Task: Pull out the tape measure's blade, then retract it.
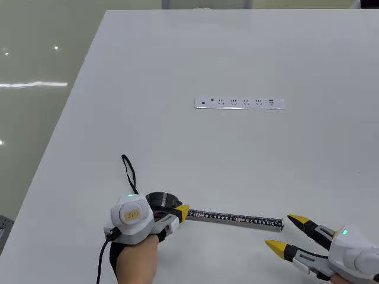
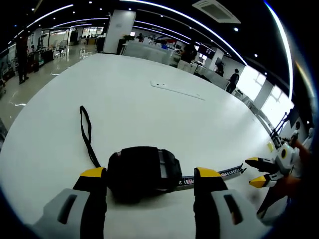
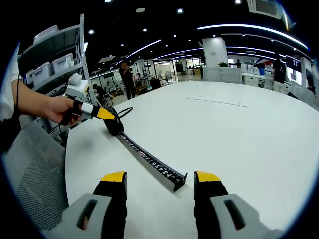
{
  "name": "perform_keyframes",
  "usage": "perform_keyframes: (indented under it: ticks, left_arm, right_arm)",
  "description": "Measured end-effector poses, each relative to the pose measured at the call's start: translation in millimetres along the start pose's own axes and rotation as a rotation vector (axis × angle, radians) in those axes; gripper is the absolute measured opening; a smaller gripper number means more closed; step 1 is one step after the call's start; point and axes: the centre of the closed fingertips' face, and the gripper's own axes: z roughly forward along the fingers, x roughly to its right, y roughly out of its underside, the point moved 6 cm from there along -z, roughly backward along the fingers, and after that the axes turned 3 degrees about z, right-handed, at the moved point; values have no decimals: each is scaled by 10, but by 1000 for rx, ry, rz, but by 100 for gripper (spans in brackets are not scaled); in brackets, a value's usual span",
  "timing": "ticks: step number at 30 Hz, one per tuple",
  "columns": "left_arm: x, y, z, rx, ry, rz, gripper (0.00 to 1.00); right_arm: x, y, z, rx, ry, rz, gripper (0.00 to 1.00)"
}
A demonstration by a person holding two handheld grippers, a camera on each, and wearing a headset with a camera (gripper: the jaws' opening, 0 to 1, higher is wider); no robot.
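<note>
Left gripper (image 2: 149, 173) clamps the tape measure (image 2: 139, 163), its extended blade (image 3: 149, 160) showing numerals.

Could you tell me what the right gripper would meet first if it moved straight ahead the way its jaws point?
Most likely the blade's hooked end, lying on the table just ahead of the right gripper's open jaws, though depth is hard to judge.
</note>
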Motion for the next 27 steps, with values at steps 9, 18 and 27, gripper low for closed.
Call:
perform_keyframes:
  ticks: [9, 18, 27]
  left_arm:
    - [7, -3, 16, -1, -23, -8, 69]
    - [2, -4, 28, -2, -47, -22, 68]
    - [-8, 8, 55, -4, -64, -32, 67]
  right_arm:
    - [26, 38, 30, 0, -17, -7, 52]
    - [68, 35, 74, 11, -35, -8, 51]
    - [126, 67, 102, -2, -49, -18, 50]
